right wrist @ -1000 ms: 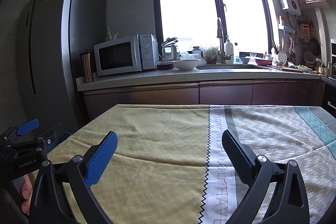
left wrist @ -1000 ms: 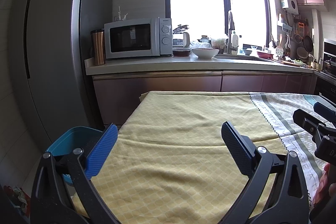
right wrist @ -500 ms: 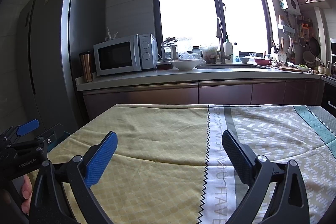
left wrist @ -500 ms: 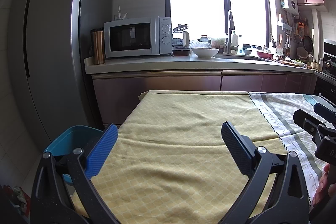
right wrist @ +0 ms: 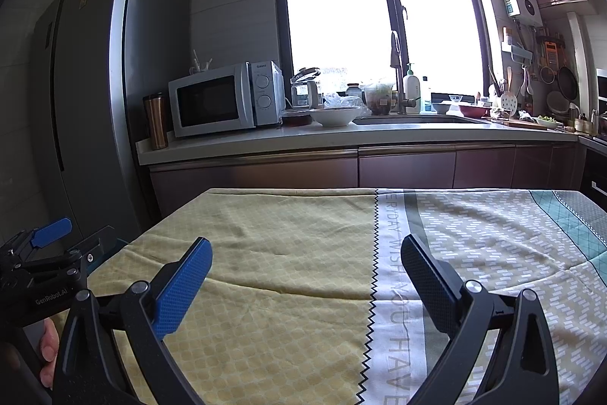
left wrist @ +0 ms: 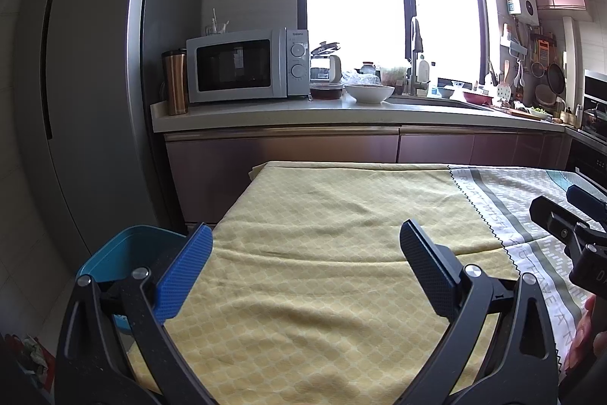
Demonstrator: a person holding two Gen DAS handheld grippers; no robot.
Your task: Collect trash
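My left gripper is open over the near left part of a table under a yellow patterned cloth, with nothing between its fingers. A blue bin stands on the floor just off the table's left edge, partly hidden by the blue finger pad. My right gripper is open as well, above the cloth near its white lettered stripe. No trash lies on the visible cloth. Each gripper shows at the edge of the other's view, as the right gripper and the left gripper.
A grey refrigerator stands at the left. Behind the table runs a counter with a microwave, a copper tumbler, a white bowl and a sink with a faucet. Some crumpled stuff lies on the floor, lower left.
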